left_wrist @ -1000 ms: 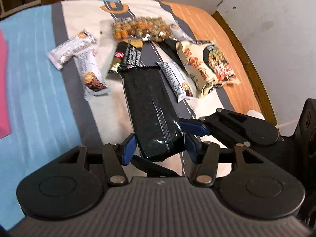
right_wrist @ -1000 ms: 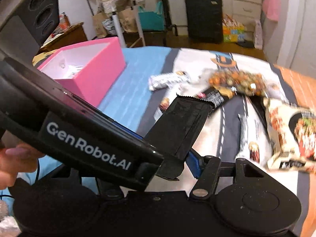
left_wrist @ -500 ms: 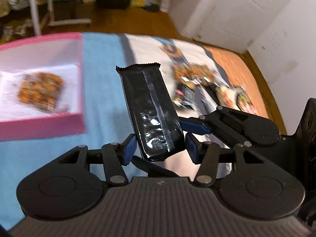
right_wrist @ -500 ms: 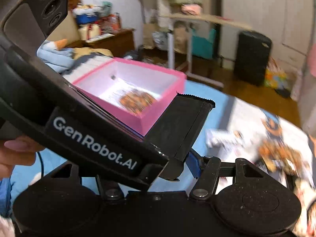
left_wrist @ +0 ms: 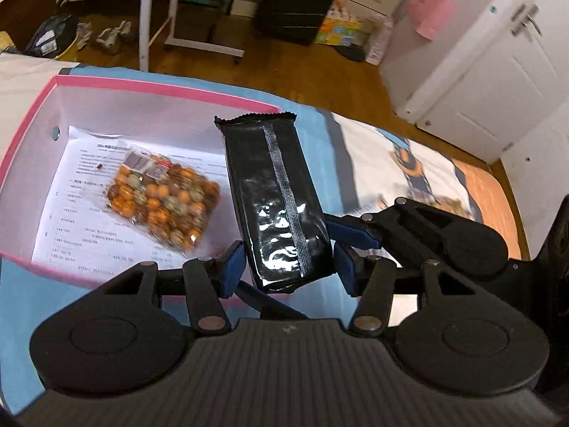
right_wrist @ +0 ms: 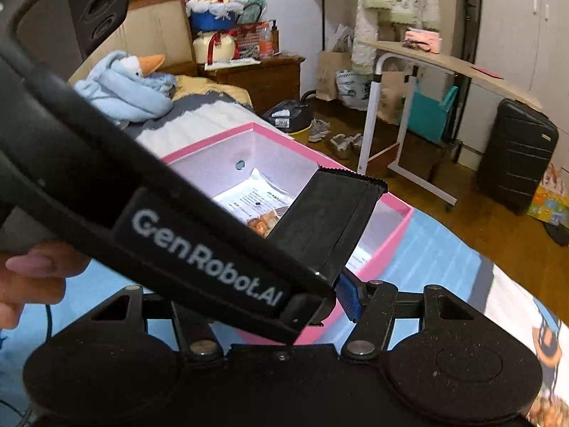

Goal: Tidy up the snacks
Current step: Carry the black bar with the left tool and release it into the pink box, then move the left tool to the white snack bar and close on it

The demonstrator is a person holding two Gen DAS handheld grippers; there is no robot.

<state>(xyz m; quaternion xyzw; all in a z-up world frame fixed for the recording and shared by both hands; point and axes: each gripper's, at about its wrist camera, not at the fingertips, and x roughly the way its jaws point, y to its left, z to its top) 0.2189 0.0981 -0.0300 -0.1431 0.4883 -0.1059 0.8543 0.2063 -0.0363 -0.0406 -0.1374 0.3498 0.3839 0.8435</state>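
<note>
Both grippers, left and right, clamp the black packet; carry step. Next, you lower it into the pink box, upper left.

The pink box lies open-topped, its floor bare paper except for a bag of nuts left of centre. The left gripper's body crosses the right gripper's view, blocking that side.

Black packet now over pink box (from bedspread)
</note>
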